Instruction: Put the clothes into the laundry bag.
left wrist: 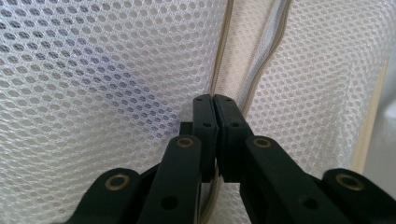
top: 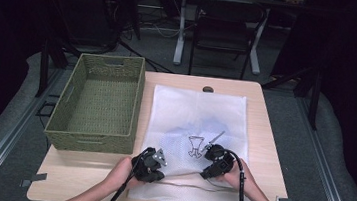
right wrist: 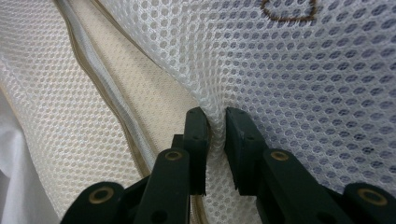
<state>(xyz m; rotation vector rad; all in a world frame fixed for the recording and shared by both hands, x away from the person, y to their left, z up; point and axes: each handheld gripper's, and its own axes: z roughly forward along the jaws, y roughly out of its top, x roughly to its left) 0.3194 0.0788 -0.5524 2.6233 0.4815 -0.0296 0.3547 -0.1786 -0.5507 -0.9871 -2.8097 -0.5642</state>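
White mesh laundry bag [top: 197,117] lies flat on the right half of a pale wooden bench [top: 263,139], its near edge by the person's hands. A small dark drawing [top: 195,146] is printed on the mesh, and a bluish shape shows faintly through the netting.

The person's left hand [top: 121,172] holds the left hand-held gripper [top: 154,174] at the bag's near edge, left of centre. In the left gripper view, the left hand-held gripper [left wrist: 214,100] has its two black jaws pressed together, tips meeting, pinching the bag's fabric beside a beige zipper [left wrist: 222,56] that runs up and away from the jaws.

The person's right hand [top: 239,177] holds the right hand-held gripper [top: 209,151] a little farther in, next to the dark drawing. In the right gripper view, the right hand-held gripper [right wrist: 217,114] is nearly closed, with a bunched fold of white mesh clamped between its jaws. The zipper [right wrist: 107,98] runs diagonally to the left of the jaws, and part of the brown outline [right wrist: 287,11] shows at the top.

A green woven basket [top: 136,96], rectangular with handle slots, stands on the left half of the bench, just beside the bag. Black cables trail from both grippers toward the person. Beyond the bench stand a dark chair [top: 225,22] and a white desk leg [top: 180,30].
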